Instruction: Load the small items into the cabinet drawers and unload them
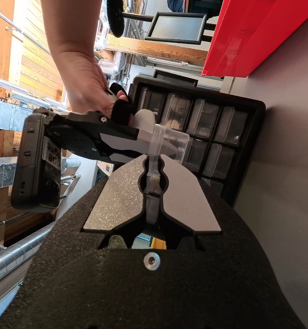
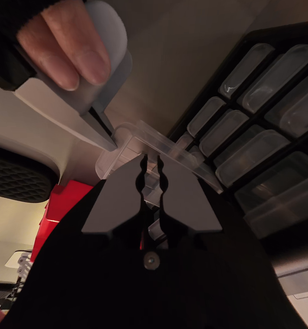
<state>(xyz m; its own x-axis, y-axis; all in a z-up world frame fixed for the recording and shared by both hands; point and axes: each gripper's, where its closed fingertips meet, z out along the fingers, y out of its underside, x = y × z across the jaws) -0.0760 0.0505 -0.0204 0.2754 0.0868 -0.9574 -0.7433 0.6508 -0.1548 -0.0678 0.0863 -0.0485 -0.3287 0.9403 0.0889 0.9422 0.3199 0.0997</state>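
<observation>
Between the grey pads of the left tool (image 1: 153,160), nearest the left wrist view's lens, the front lip of a clear plastic drawer (image 1: 169,142) is pinched, the jaws closed down to a narrow slit on it. Held out in front of the black cabinet (image 1: 246,110), the drawer is clear of its slot and is gripped from two sides. Just beyond the left tool, the right tool (image 1: 175,148) is seen reaching into the drawer's open body, held by a hand (image 1: 85,85) with a black strap over one finger. From the right wrist view, the right tool (image 2: 151,157) is shown almost closed, a thin wall of the drawer (image 2: 149,142) lying in the slim gap between its tips; the left tool's tips (image 2: 113,144) are pressed on the ribbed front lip. Whether any small item lies inside the drawer cannot be told. Behind the drawer, the cabinet's rows of translucent drawers are seen, standing on a grey surface (image 1: 283,195). Farther back than the cabinet, a red bin (image 1: 256,35) is seen.
</observation>
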